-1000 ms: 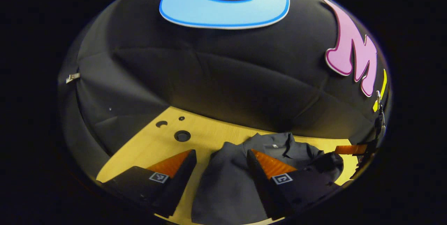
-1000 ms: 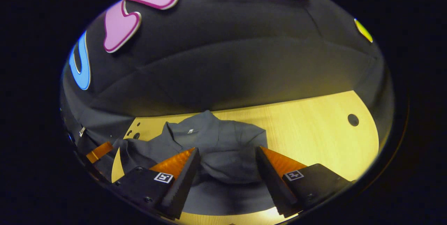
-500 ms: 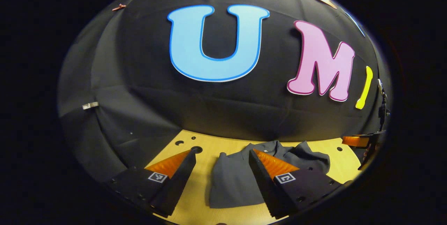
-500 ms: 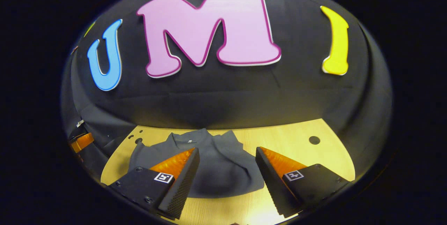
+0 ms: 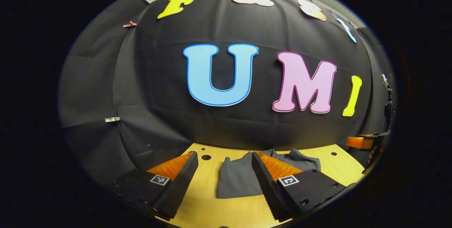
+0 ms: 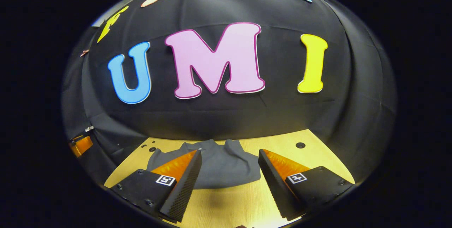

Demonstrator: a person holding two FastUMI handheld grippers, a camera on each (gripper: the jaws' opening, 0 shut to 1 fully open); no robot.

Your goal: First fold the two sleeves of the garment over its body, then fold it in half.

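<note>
A dark grey collared garment (image 5: 236, 178) lies folded in a compact heap on the light wooden table (image 5: 212, 206), close to the back wall. In the right gripper view the garment (image 6: 222, 164) sits just beyond the fingertips, collar toward the wall. My left gripper (image 5: 223, 157) is open and empty, held above the table short of the garment's near edge. My right gripper (image 6: 230, 154) is open and empty too, also back from the cloth. The other gripper (image 5: 363, 141) shows at the far right edge of the left gripper view.
The table (image 6: 226, 203) has small round holes near its back edge (image 5: 206, 157) (image 6: 300, 145). The black cloth wall rises directly behind the table. Bare wood lies between the garment and the near edge.
Both grippers have pulled back and tilted up away from the garment, which now looks smaller and farther off. The garment lies released in its folded heap.
</note>
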